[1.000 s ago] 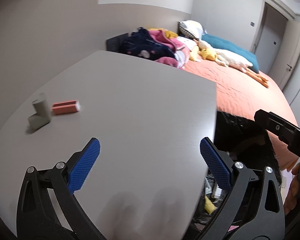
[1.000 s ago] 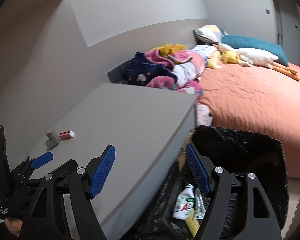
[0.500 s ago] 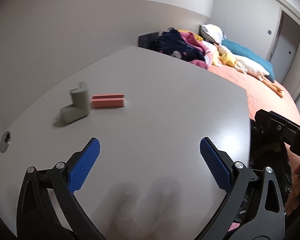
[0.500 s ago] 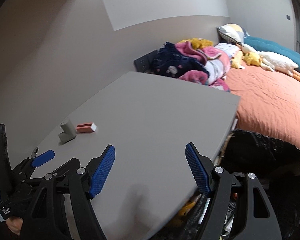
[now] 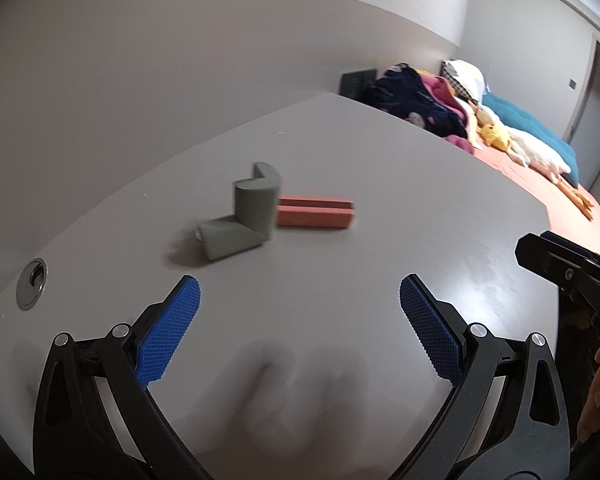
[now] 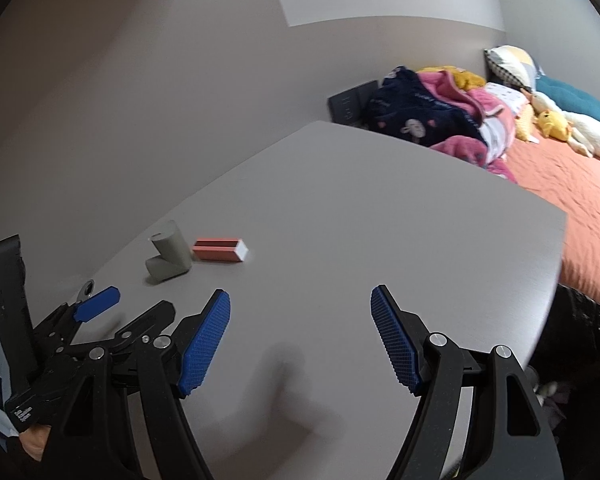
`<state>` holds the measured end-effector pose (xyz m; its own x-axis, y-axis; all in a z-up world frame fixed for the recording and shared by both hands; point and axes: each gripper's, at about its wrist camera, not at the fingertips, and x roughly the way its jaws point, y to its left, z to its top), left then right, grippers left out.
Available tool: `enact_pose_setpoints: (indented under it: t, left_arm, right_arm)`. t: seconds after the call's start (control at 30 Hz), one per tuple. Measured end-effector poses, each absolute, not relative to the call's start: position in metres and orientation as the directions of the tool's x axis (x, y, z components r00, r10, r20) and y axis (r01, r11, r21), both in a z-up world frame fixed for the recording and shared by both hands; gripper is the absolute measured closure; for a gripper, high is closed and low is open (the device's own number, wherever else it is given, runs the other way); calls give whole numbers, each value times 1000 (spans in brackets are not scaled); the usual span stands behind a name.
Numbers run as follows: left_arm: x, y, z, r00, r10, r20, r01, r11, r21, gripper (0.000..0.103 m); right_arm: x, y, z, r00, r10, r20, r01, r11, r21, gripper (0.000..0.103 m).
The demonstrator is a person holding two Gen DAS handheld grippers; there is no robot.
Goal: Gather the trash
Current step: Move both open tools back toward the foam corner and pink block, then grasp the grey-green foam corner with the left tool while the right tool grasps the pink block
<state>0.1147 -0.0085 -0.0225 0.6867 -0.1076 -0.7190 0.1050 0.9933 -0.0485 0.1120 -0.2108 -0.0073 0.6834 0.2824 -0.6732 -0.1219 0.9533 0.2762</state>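
Observation:
Two pieces lie on the grey table (image 5: 340,152) (image 6: 360,200): a bent grey foam corner piece (image 5: 244,216) (image 6: 168,256) and, touching its right side, a salmon-pink box (image 5: 314,212) (image 6: 218,250). My left gripper (image 5: 300,320) hovers open above the table, a short way in front of both pieces, nothing between its blue pads. My right gripper (image 6: 300,332) is open and empty too, farther right over the table. The left gripper's body shows at the lower left of the right wrist view.
A round metal cable grommet (image 5: 32,286) sits in the table near its left edge. Beyond the far table edge is a bed with an orange cover (image 6: 572,192), piled clothes (image 6: 440,120) and plush toys (image 5: 516,144). A black trash bag (image 6: 580,332) hangs off the table's right edge.
Both grippers have swung left across the table, away from the trash bag. The foam piece and pink box have come nearer to the middle of both views. Both grippers stay open.

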Motion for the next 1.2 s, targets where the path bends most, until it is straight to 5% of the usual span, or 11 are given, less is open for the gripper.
enact_pose_setpoints:
  t: [0.37, 0.63, 0.73, 1.2]
  left_arm:
    - [155, 13, -40, 675, -57, -735, 73, 997, -10, 24]
    - [183, 17, -56, 650, -37, -759, 87, 996, 26, 27]
    - [191, 20, -60, 629, -56, -775, 102, 995, 11, 40]
    - [184, 64, -45, 669, -30, -743, 8, 999, -33, 43]
  right_arm:
    - [150, -175, -23, 636, 315, -705, -172, 948, 269, 29]
    - [176, -160, -31, 614, 326, -719, -193, 945, 263, 29]
    - [182, -156, -32, 608, 330, -723, -198, 944, 264, 29]
    - [203, -107, -52, 564, 315, -763, -280, 943, 182, 29]
